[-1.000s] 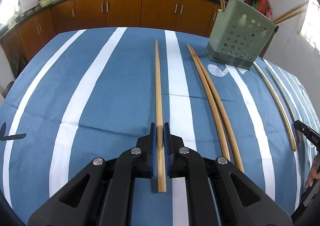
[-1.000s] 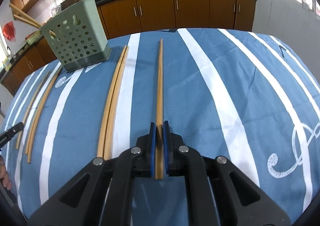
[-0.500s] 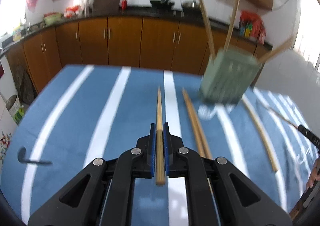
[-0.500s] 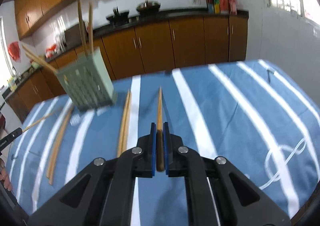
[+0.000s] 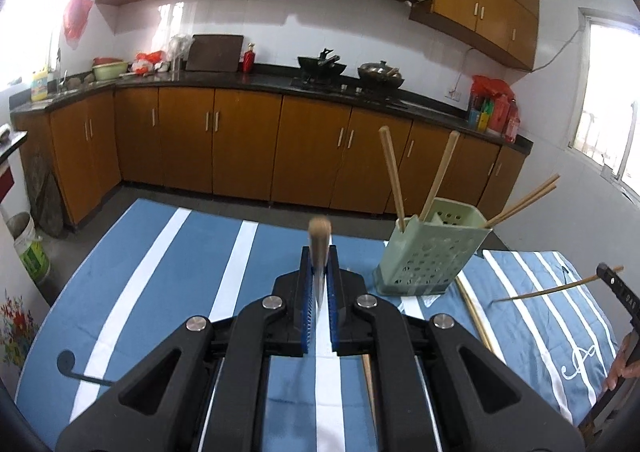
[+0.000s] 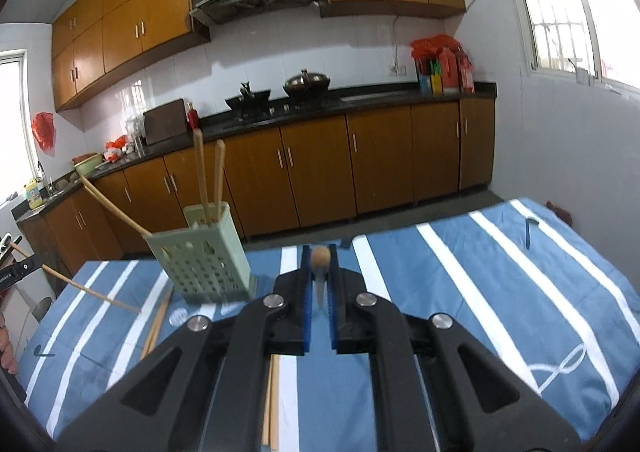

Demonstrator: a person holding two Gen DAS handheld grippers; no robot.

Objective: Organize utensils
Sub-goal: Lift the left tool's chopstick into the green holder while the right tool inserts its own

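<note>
My left gripper [image 5: 319,284] is shut on a wooden chopstick [image 5: 319,238] that points straight at the camera, lifted above the striped cloth. My right gripper [image 6: 320,284] is shut on another chopstick [image 6: 321,258], also seen end-on. A green perforated utensil holder [image 5: 430,250] stands on the table to the right in the left wrist view, and to the left in the right wrist view [image 6: 200,258]. Several chopsticks stand in it. Loose chopsticks [image 5: 474,316] lie on the cloth beside the holder; a pair [image 6: 158,324] shows in the right wrist view.
The table carries a blue cloth with white stripes [image 5: 168,280]. Kitchen cabinets [image 5: 240,143] and a counter with woks run behind the table. A white bucket [image 5: 28,248] stands on the floor at the left. The other gripper's edge [image 5: 620,292] shows at far right.
Both grippers lifted their chopsticks off the cloth and tilted up, so the sticks now point at the cameras. The view rose from the tabletop to the kitchen wall.
</note>
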